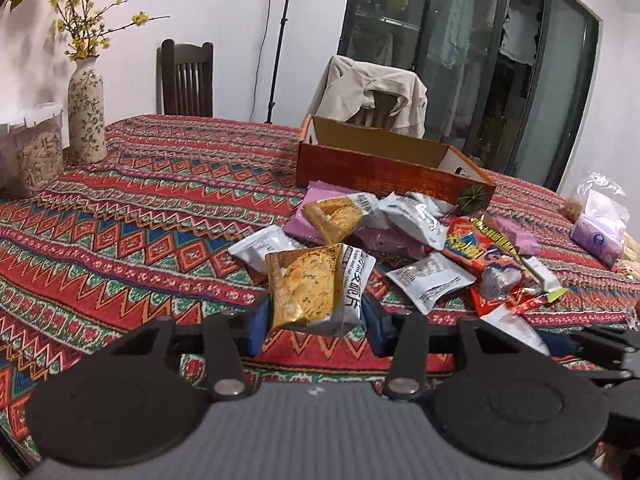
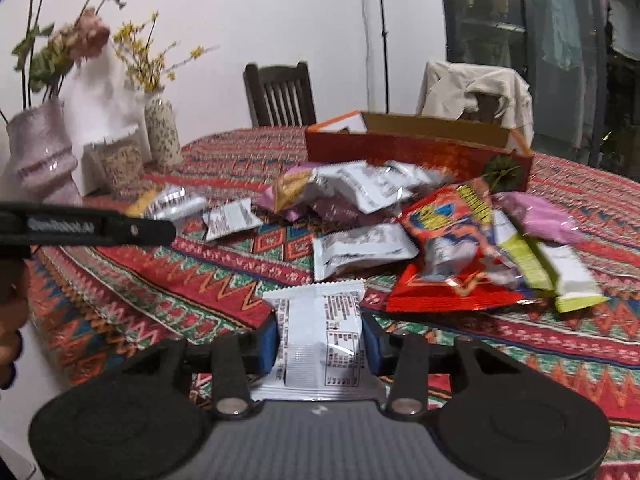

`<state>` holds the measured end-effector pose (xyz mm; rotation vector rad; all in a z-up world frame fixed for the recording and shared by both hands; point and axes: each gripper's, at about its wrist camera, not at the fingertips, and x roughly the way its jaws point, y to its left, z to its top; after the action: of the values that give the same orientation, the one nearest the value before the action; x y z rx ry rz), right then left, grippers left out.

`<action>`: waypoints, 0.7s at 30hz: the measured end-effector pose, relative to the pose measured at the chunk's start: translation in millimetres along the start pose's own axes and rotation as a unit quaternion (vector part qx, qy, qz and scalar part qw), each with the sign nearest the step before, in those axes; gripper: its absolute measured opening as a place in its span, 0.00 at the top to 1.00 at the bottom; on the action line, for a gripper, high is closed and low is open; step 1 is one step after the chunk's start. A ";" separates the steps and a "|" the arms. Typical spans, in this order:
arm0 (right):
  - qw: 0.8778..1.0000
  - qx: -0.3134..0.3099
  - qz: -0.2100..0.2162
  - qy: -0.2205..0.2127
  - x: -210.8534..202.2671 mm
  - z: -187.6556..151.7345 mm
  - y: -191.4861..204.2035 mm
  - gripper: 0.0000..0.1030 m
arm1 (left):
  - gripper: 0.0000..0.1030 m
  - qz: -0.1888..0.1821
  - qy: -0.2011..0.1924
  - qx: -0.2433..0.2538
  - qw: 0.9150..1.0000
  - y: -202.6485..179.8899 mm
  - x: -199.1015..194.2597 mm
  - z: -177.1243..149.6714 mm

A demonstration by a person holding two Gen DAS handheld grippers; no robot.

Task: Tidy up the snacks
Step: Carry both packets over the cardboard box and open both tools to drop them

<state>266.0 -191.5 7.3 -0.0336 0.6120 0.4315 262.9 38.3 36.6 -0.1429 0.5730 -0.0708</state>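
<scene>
Left wrist view: the left gripper [image 1: 316,320] clamps a yellow snack packet [image 1: 310,286] upright; the open box [image 1: 394,164] lies ahead, past the pile [image 1: 404,240]. The right gripper [image 2: 320,344] likewise pinches a white packet [image 2: 316,336], comparably far from it.

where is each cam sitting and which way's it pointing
Left wrist: sits on the left gripper, angled down across the patterned tablecloth at the open orange cardboard box; its fingers clamp a yellow cracker packet.
Right wrist: sits on the right gripper, facing likewise; its fingers clamp a white foil packet; a hand shows at left.
Shared: box, snack pile, floral vase.
</scene>
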 end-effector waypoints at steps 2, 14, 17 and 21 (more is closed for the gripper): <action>1.000 0.000 -0.008 -0.012 -11.8 3.6 -1.6 0.60 | 0.53 -0.005 -0.007 0.004 1.000 -1.6 -0.1 3.9; 0.995 0.010 -0.008 -0.104 -45.1 72.9 -47.0 0.60 | 0.52 -0.055 -0.017 0.040 0.998 -2.6 57.3 94.1; 0.993 0.004 -0.026 -0.115 -30.4 104.1 -72.1 0.60 | 0.52 -0.066 -0.016 0.051 0.996 -3.3 95.6 135.8; 0.992 0.032 -0.032 -0.121 4.2 157.2 -121.7 0.60 | 0.52 -0.084 0.008 0.045 0.995 -4.7 161.4 187.0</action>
<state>404.3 -276.1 122.4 0.0600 0.3852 0.3470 499.9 37.9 106.3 -0.1033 0.5723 -0.2598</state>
